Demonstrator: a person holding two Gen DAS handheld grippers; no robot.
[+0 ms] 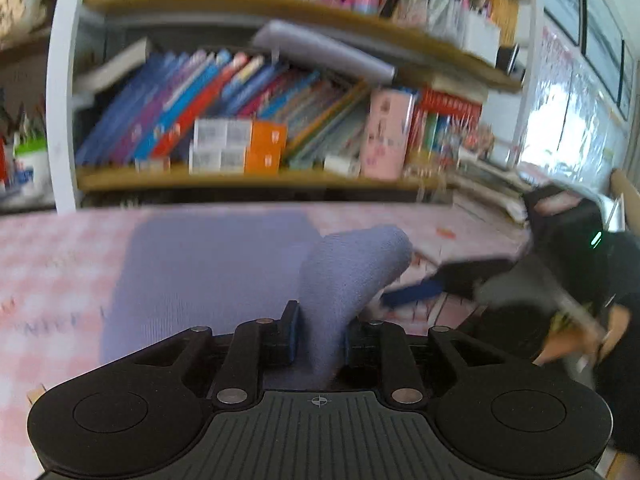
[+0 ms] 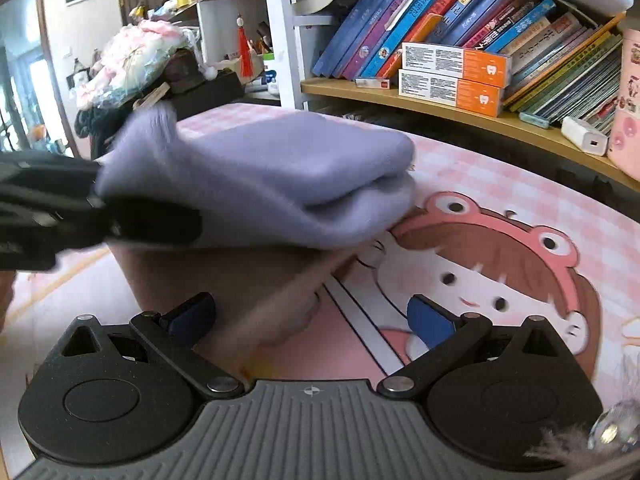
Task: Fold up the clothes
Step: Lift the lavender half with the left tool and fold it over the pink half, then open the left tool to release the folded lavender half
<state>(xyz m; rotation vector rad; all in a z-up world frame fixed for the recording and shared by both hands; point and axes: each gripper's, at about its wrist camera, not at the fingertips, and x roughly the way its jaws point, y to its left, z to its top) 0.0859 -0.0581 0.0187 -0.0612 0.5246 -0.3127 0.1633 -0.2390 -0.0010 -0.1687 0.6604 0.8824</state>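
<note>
My left gripper (image 1: 318, 334) pinches the purple garment (image 2: 256, 184), folded over at the middle of the frame. My right gripper (image 2: 312, 316) is wide open, holding nothing. More folding looks left.

A soft lavender garment (image 2: 256, 176) lies doubled over in thick layers on the pink checked surface (image 2: 500, 184), one end lifted just above that surface.

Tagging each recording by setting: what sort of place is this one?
Probably a child's room or study corner at home. A bookshelf packed with colourful books stands behind a table with a pink checked cartoon table cover, where the left gripper holds a lavender garment.
</note>
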